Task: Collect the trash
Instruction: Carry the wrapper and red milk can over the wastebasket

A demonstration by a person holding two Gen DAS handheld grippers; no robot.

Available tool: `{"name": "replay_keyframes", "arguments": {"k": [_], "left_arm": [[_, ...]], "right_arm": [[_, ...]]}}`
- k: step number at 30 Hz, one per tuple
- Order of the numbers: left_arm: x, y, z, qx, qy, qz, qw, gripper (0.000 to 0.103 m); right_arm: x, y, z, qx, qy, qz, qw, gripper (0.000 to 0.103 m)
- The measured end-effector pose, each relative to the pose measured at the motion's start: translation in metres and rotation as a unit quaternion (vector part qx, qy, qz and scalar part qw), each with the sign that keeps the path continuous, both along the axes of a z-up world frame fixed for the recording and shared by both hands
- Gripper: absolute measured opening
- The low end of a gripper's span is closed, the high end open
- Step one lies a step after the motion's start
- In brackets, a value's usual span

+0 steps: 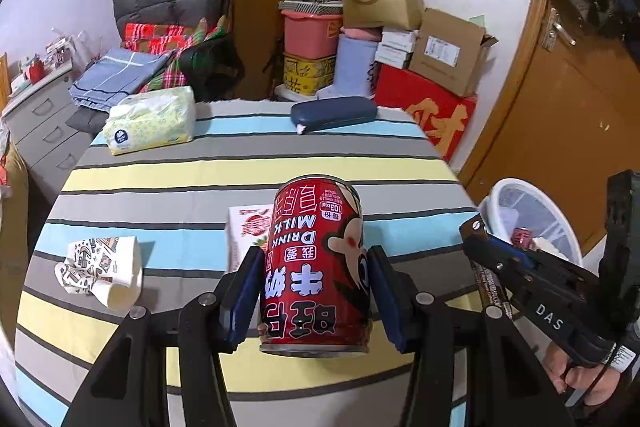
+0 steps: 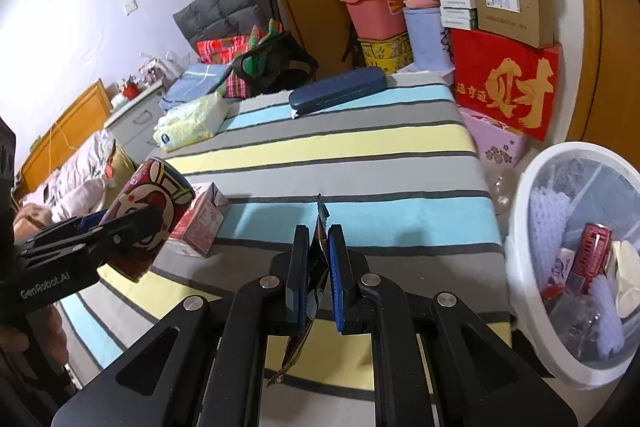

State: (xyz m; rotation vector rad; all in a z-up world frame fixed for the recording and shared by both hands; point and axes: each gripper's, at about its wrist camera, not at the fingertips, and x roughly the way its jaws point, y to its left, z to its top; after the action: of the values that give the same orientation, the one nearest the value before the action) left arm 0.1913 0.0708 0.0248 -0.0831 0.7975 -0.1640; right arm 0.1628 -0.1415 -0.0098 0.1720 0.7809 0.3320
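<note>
**Both grippers loaded above the striped table**

While the left gripper [image 1: 316, 267] is clamped on the red milk can [image 1: 316, 263], its two blue pads press the can's sides and the can sits upside down between them, its print inverted. The can's lower rim hangs above a yellow stripe of the striped tablecloth [image 1: 240, 147]; whether it clears the cloth fully cannot be told from this angle.

Ahead of the left gripper and partly hidden behind the can stands a small drink carton [image 1: 244, 227]. To its left lies a crumpled paper wrapper [image 1: 100, 267], apart from both. Far ahead, near the table's back edge, rest a tissue pack [image 1: 150, 121] and a dark blue case [image 1: 334, 113]. The stretch of cloth between these and the can carries nothing.

The right gripper [image 2: 318, 267] is pinched on a thin dark foil wrapper [image 2: 316, 259], held edge-on, with its tail drooping below the fingers. The table's right edge runs just to the right of this gripper. Beyond that edge, lower and to the right, stands the white trash basket [image 2: 524, 275], already holding another red can and assorted litter.
</note>
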Motion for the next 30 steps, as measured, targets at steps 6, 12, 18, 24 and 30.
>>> {"name": "replay_keyframes", "arguments": {"k": [6, 12, 18, 24, 30], "left_arm": [[-0.012, -0.028, 0.009, -0.001, -0.009, -0.026, 0.9996, 0.053], [-0.020, -0.062, 0.014, -0.005, -0.015, -0.051, 0.9986, 0.053], [-0.027, -0.103, 0.017, -0.003, -0.023, -0.083, 0.9962, 0.053], [-0.031, -0.142, 0.016, -0.008, -0.024, -0.112, 0.9934, 0.053], [-0.036, -0.184, 0.018, -0.003, -0.029, -0.147, 0.9887, 0.053]], "right_arm": [[-0.010, -0.016, 0.007, 0.007, -0.007, -0.018, 1.000, 0.010], [-0.021, -0.040, 0.012, 0.010, -0.015, -0.042, 0.999, 0.010], [-0.032, -0.069, 0.019, 0.007, -0.029, -0.073, 0.997, 0.010], [-0.042, -0.098, 0.024, 0.001, -0.039, -0.106, 0.994, 0.010], [-0.051, -0.130, 0.025, 0.002, -0.043, -0.137, 0.990, 0.010]]}}
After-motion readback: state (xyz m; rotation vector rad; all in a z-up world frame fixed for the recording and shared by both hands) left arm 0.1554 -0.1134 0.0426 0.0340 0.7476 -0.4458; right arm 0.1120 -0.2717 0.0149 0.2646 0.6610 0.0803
